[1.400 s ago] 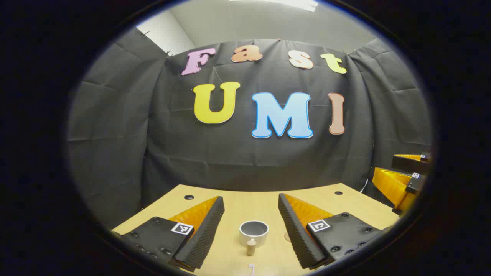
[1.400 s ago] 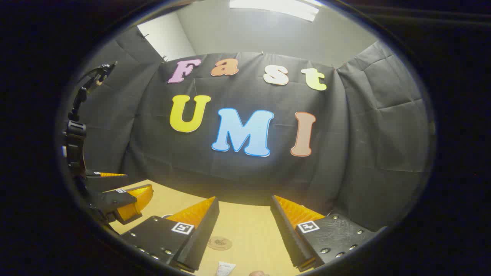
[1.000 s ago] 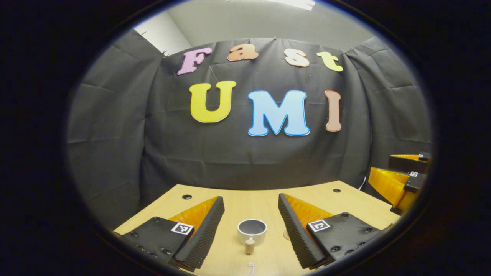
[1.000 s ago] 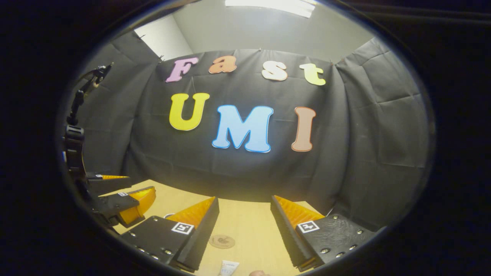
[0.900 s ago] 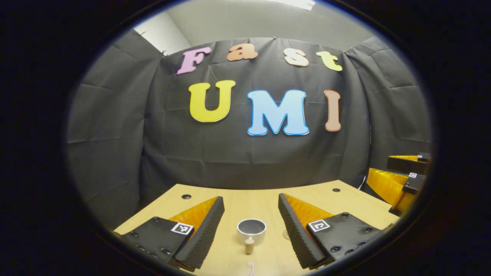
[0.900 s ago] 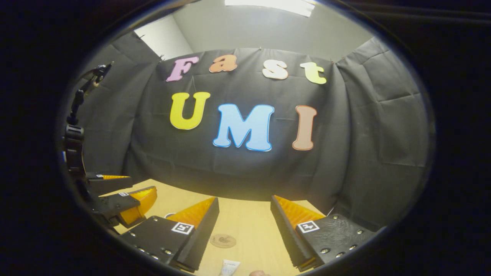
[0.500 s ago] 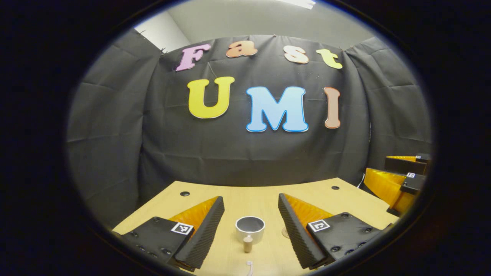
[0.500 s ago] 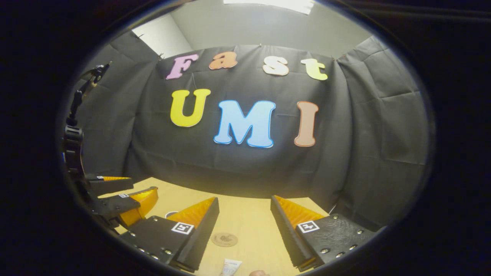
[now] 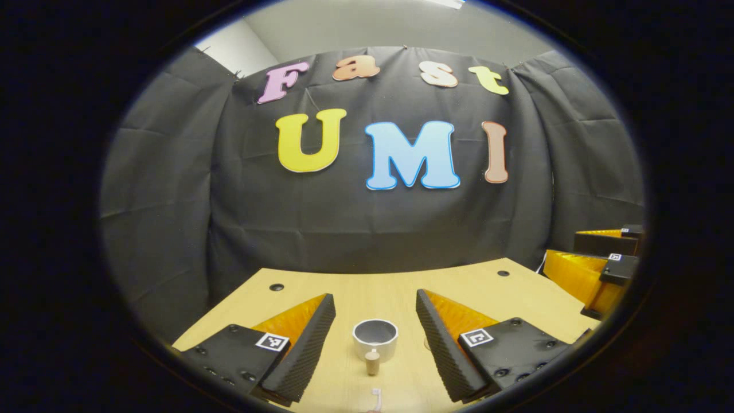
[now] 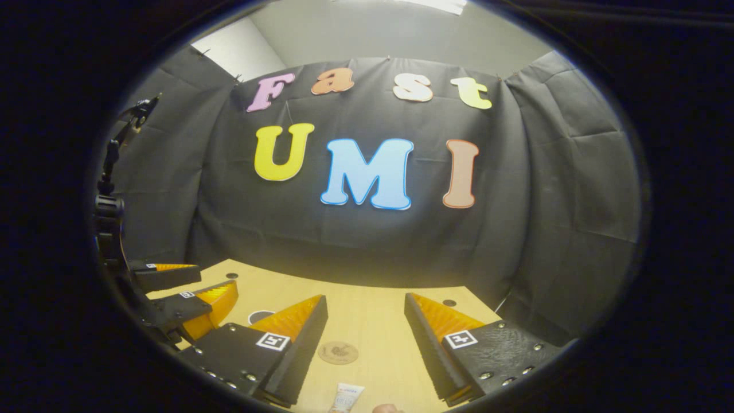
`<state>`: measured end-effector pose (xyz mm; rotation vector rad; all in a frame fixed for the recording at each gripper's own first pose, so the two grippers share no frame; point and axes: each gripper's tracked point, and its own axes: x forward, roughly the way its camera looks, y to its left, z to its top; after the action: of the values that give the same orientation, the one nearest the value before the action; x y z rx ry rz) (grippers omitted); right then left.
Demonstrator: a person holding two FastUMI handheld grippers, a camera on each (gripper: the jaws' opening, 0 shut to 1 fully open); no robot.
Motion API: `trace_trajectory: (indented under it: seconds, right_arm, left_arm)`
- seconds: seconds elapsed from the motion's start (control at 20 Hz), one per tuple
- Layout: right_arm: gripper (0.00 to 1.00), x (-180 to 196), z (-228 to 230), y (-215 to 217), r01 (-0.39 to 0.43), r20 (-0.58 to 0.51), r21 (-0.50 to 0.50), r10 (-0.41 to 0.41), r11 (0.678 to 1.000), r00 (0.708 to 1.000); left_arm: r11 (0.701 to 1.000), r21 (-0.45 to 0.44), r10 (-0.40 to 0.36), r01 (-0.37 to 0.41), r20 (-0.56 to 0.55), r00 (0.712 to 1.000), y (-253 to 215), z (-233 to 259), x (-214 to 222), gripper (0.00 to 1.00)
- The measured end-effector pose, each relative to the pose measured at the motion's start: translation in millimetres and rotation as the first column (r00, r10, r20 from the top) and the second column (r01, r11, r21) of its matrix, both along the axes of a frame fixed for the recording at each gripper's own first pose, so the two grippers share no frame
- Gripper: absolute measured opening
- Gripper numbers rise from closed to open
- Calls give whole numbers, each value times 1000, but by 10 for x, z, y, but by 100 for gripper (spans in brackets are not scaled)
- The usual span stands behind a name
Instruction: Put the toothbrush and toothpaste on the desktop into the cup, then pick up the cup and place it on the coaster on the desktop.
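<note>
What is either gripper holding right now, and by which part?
Nothing. The left gripper hangs open above the round white cup, and the right gripper is open over the wooden desktop.

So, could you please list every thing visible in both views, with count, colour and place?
Cup: one, white, on the desk ahead of the left gripper.
Small peg: one, tan, upright, just in front of the cup.
Toothbrush: one, white tip showing at the bottom edge.
Coaster: one, brown, round, on the desk ahead of the right gripper.
Toothpaste: one, white tube, nearer than the coaster.
Desk: one, light wood.
Camera stand: one, black, far left.
Left gripper: fingers open, holding nothing.
Right gripper: fingers open, holding nothing.
</note>
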<state>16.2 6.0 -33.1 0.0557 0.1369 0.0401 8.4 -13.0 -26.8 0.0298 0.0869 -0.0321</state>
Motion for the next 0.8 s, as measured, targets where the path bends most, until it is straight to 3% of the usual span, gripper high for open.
trace_trajectory:
  seconds: [0.25, 0.4, 0.55, 0.8]
  right_arm:
    - [83, 20, -221, 23, -10, -96, 24, 12, 1000, 995]
    - [83, 31, -434, 96, -30, -187, 58, 41, 998, 981]
    - [83, 2, -757, 158, -44, -300, 104, 73, 994, 951]
    - [83, -82, -1305, 224, -37, -488, 155, 110, 987, 866]
  left_arm:
    - [1000, -16, -1, 0, -68, 998, 39, -209, 23, 93]
    - [1000, -5, -17, 16, -164, 986, 10, -483, 2, 93]
    - [999, 17, -44, 51, -293, 955, -43, -849, -60, 93]
    - [999, -12, -49, 49, -488, 872, -17, -1391, -141, 93]
